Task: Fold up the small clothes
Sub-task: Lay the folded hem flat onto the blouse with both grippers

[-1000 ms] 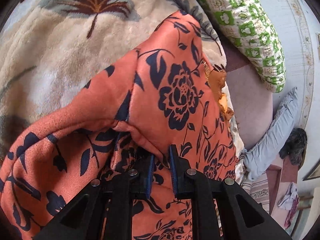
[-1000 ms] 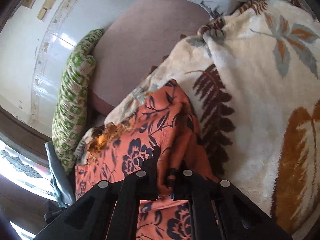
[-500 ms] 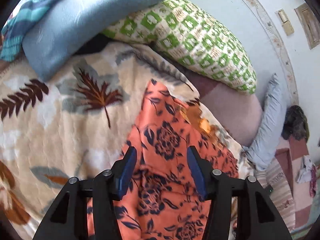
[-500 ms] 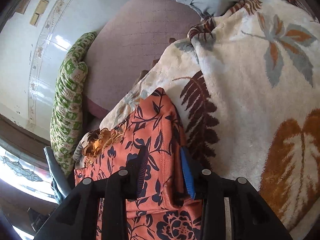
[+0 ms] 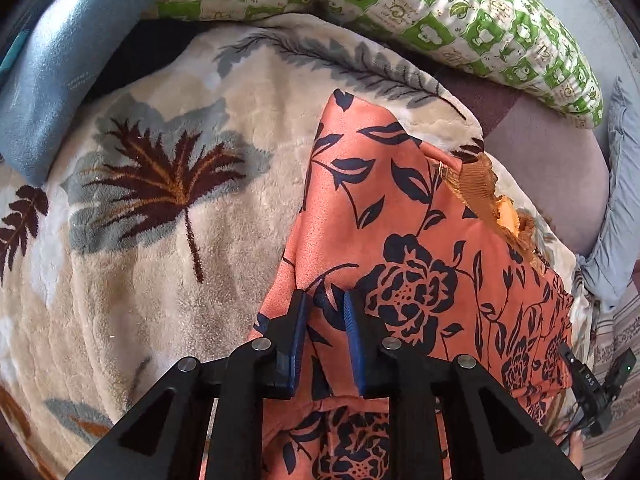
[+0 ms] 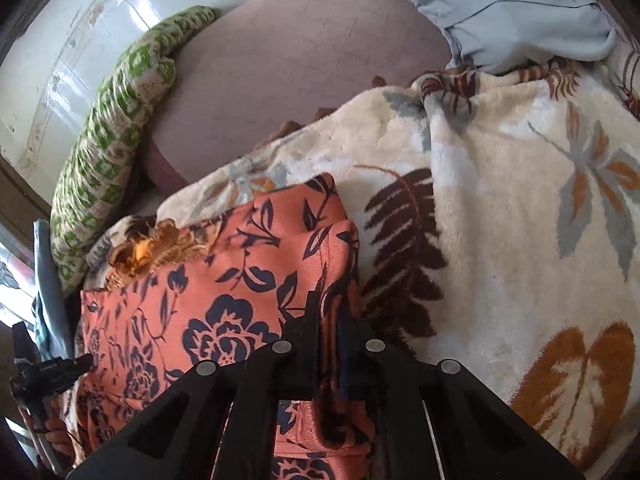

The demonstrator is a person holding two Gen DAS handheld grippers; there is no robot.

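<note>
Orange floral garment (image 5: 400, 240) lies on the blanket (image 5: 160, 260), long axis toward upper right. Left hand-held gripper (image 5: 325, 312) just closed, pinching its left edge; right hand-held gripper (image 6: 329, 320) clamps the right-edge fold.

Cream leaf-print blanket (image 5: 160, 280) covers the bed. Green-checked pillow (image 5: 440, 12) at top, mauve mattress sheet (image 6: 300, 80) behind it, pale glossy wall (image 6: 80, 40) upper left, daylight glare at lower left.
</note>
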